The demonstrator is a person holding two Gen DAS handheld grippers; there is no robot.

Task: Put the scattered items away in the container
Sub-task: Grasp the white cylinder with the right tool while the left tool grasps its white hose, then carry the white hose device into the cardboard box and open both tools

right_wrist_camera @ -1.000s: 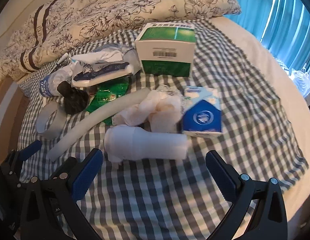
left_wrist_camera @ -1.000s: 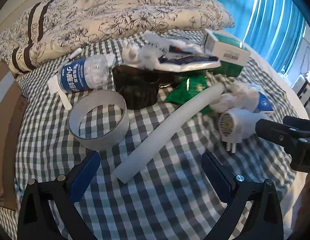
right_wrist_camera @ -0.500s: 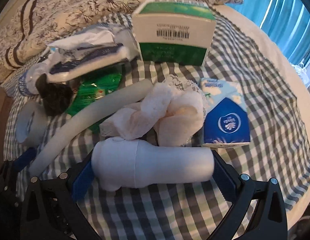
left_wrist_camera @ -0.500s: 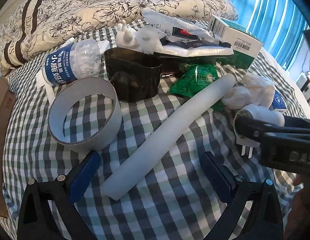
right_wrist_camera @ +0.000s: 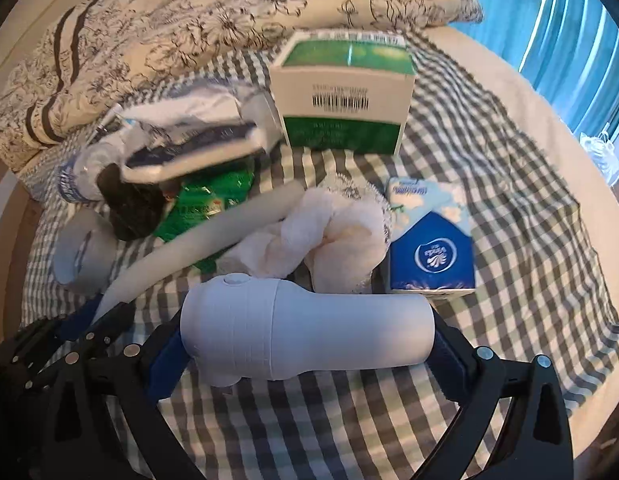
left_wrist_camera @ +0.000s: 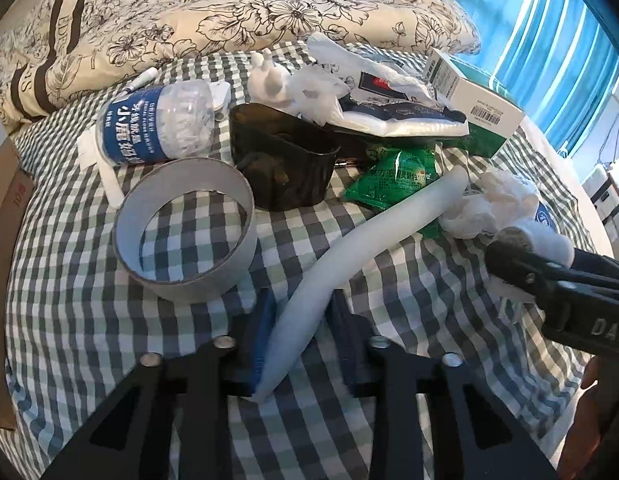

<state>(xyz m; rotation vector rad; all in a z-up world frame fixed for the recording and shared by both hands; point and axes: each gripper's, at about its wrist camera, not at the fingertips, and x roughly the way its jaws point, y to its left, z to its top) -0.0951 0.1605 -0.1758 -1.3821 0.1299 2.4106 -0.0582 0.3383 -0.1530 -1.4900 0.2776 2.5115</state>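
The left gripper [left_wrist_camera: 299, 334] has its blue-padded jaws pinched on the near end of a foam tube [left_wrist_camera: 349, 256], a long, soft, white cylinder that curves away ahead and to the right over the checked cloth [left_wrist_camera: 189, 420]. Ahead and left of these jaws stands a wide tape roll [left_wrist_camera: 185, 232], a smooth grey ring on its edge side, open to the cloth. Beyond it lies a clear, ribbed plastic bottle [left_wrist_camera: 157, 124] with a blue label. Straight ahead of the jaws sits the container [left_wrist_camera: 285, 164], a dark, translucent plastic tub with rounded walls. A glossy green packet [left_wrist_camera: 397, 178] lies right of the tub, under the tube's far end, and crumpled white tissue [left_wrist_camera: 489, 204] lies further right.

The right gripper [right_wrist_camera: 305, 340] clamps a smooth white plastic device [right_wrist_camera: 305, 332], a rounded cylinder lying crosswise between the jaws, one pad on each end. Ahead and left of these jaws the tube slants toward the left gripper. Straight ahead lies the tissue, soft and wrinkled. Ahead and right stands a blue and white tissue pack [right_wrist_camera: 431, 240]. Well beyond the jaws stands a green and white carton [right_wrist_camera: 343, 96], square-edged with a barcode, and behind it a floral pillow [right_wrist_camera: 229, 12].
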